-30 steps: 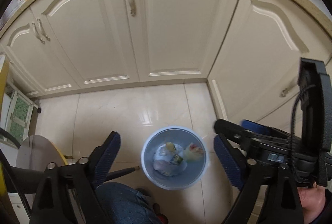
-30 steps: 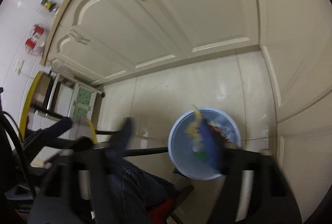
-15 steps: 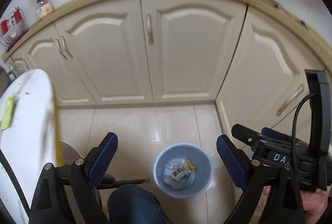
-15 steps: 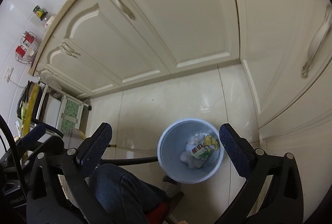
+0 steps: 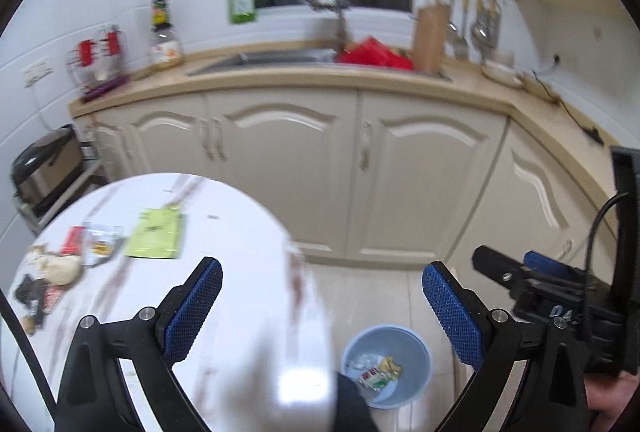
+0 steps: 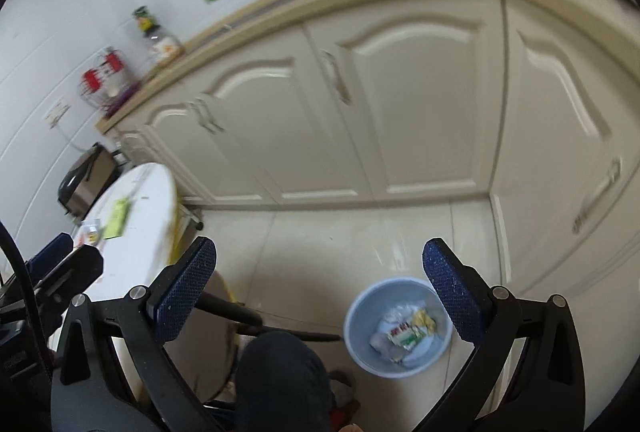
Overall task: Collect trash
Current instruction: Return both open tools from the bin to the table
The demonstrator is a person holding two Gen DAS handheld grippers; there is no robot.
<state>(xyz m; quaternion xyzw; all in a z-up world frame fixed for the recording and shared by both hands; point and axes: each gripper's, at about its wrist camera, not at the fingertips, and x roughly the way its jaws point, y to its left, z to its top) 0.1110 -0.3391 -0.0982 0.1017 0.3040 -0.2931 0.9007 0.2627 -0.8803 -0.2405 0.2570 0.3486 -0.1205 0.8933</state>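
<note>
Trash still to collect lies on the round white desk: a green packet, a clear wrapper at its 9 o'clock and crumpled scraps near the desk's 9 o'clock edge; more wrappers sit inside the pale blue bin on the floor, at the desk's 4 o'clock beside a person's dark knee; the left hand-held gripper has just been spreading its jaws, now wide with nothing between them; the right hand-held gripper likewise gapes empty above the bin; cream cabinets stand beyond.
</note>
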